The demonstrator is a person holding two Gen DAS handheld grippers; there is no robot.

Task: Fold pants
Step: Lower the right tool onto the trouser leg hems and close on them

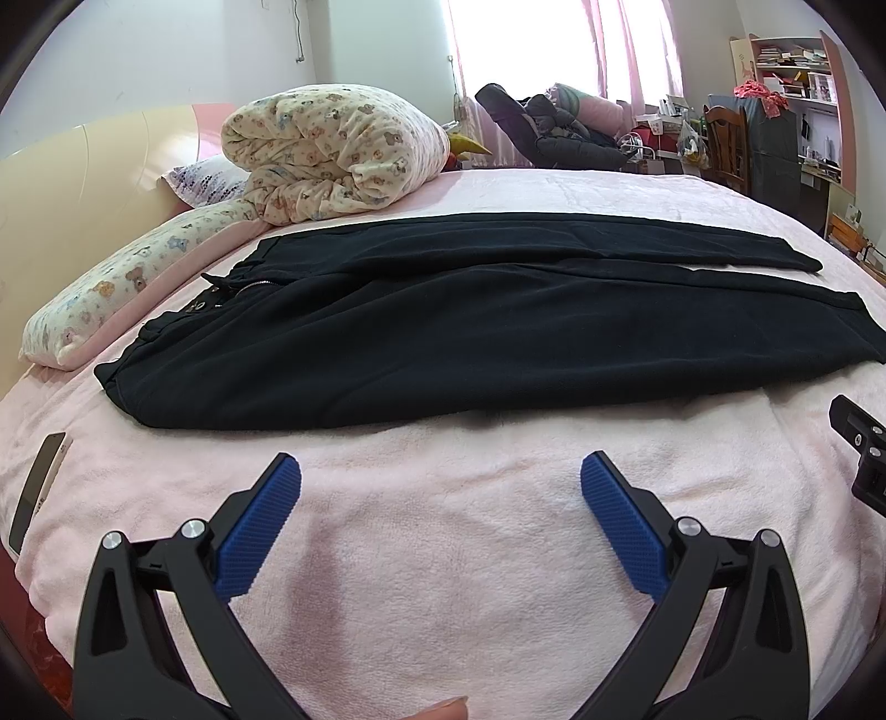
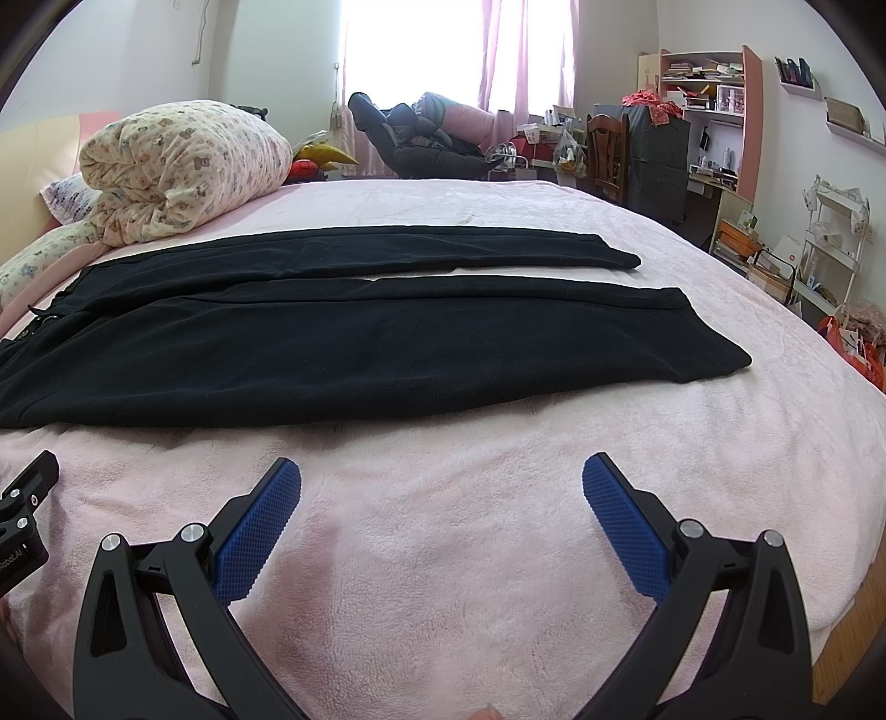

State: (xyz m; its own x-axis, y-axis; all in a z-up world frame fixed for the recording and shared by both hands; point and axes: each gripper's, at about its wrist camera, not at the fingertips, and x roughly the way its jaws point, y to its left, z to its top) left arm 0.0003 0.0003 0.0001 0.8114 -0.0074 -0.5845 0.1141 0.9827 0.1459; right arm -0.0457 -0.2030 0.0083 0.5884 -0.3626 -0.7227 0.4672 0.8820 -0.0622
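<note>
A pair of black fleece pants point(image 1: 443, 332) lies spread flat across the pink plush blanket point(image 1: 443, 554) that covers the bed, waistband toward nine o'clock and the two legs running out toward three o'clock. The legs lie side by side with a thin strip of pink showing between them near the cuffs; the far leg sits toward twelve o'clock, the near one toward six. A short zipper point(image 1: 257, 284) glints near the waistband.

The left claw point(image 1: 440, 482) hangs just above the bare blanket at six o'clock, short of the near edge of the pants, its blue ribbed pads point(image 1: 260, 531) spread wide with nothing between them. The right claw point(image 2: 441, 482) does the same in its own view, wide and empty, near the lower part of the near leg point(image 2: 387, 354) but not touching it. Each claw shows at the edge of the other's view.

At ten o'clock a rolled cream quilt printed with little bears point(image 1: 332, 155) rests on the bed beside a matching long pillow point(image 1: 111, 293). A phone-like flat slab point(image 1: 39, 493) lies at the blanket's edge at eight o'clock. Beyond the bed, a bright window with pink curtains point(image 2: 498, 50) sits at twelve, and a cluttered pink bookshelf point(image 2: 709, 94) at two.
</note>
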